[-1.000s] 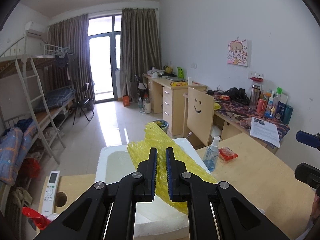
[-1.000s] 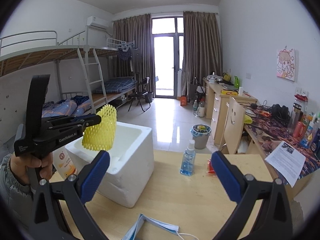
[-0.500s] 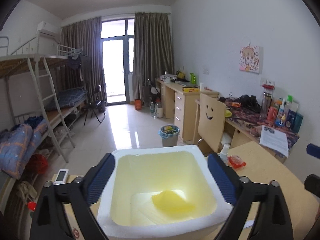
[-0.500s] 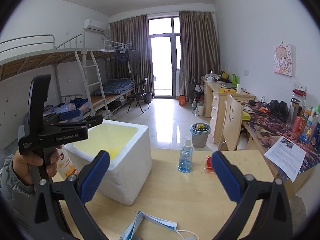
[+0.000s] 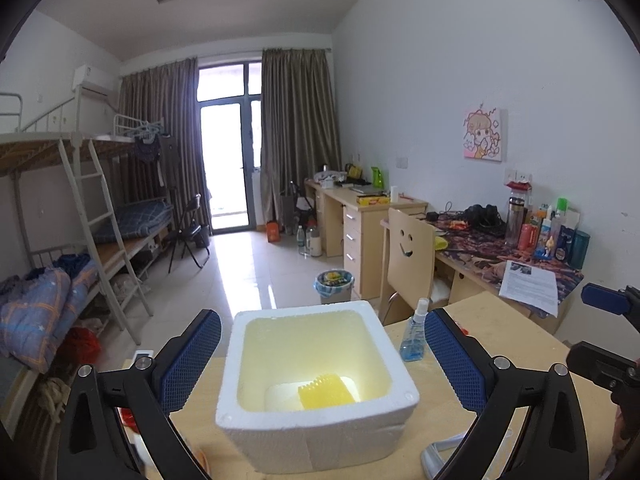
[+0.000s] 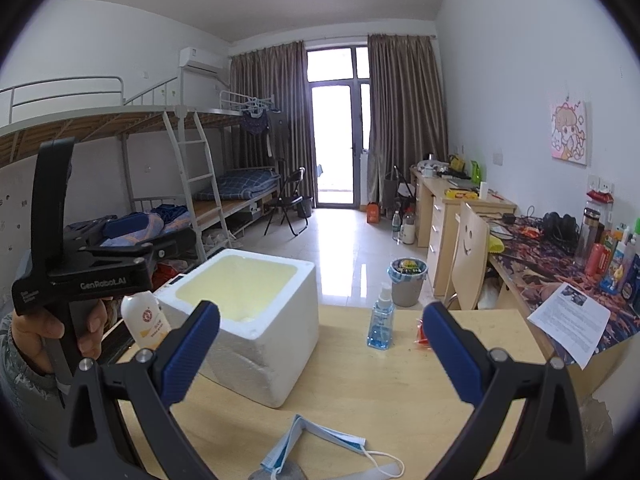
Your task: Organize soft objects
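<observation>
A yellow foam net (image 5: 325, 392) lies on the bottom of the white foam box (image 5: 320, 436) on the wooden table. My left gripper (image 5: 322, 314) hovers just behind and above the box, open wide, with nothing between its blue pads. In the right wrist view the box (image 6: 260, 360) stands left of centre, and a hand holds the left gripper's body (image 6: 100, 276) beside it. My right gripper (image 6: 321, 308) is open and empty over the table. A blue face mask (image 6: 320, 440) lies on the table near its front edge.
A blue spray bottle (image 6: 381, 324) and a red packet (image 6: 420, 334) stand right of the box. A white bottle (image 6: 146, 320) is at its left, near a remote (image 5: 142, 358). A cluttered desk and chair (image 6: 468, 256) lie to the right, and bunk beds to the left.
My left gripper let go of the yellow foam net, which dropped into the box. Its jaws went from shut to wide open and it drew back and up. The right gripper barely shifted.
</observation>
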Demonstrator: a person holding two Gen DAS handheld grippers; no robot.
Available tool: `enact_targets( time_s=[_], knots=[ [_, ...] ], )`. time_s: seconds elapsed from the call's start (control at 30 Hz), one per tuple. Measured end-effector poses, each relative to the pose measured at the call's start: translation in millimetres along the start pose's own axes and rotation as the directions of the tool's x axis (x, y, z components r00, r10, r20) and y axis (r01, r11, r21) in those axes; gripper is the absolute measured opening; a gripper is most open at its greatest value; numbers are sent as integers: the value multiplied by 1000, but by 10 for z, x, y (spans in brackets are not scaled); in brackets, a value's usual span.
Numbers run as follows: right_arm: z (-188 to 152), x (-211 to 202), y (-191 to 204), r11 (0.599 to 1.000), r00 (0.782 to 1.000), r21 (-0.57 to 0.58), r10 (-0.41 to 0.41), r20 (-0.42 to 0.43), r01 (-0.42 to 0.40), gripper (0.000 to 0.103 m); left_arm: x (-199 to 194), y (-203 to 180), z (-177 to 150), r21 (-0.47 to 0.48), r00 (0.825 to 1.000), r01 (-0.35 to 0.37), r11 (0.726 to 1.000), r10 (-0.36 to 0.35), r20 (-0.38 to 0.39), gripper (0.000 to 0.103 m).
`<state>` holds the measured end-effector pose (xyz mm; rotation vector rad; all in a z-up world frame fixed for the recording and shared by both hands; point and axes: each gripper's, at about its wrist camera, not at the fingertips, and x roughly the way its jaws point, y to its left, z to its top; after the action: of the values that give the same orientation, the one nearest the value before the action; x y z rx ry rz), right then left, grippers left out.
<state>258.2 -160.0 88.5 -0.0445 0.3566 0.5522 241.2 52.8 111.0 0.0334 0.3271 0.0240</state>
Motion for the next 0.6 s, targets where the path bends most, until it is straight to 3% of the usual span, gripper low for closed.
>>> enact_targets(
  time_s=[0.6],
  knots=[
    [-41,-556,356,999,998,-37,24,56,-22,102,-908,-94,-86,13,996,-4,1000,3,87,102]
  ],
)
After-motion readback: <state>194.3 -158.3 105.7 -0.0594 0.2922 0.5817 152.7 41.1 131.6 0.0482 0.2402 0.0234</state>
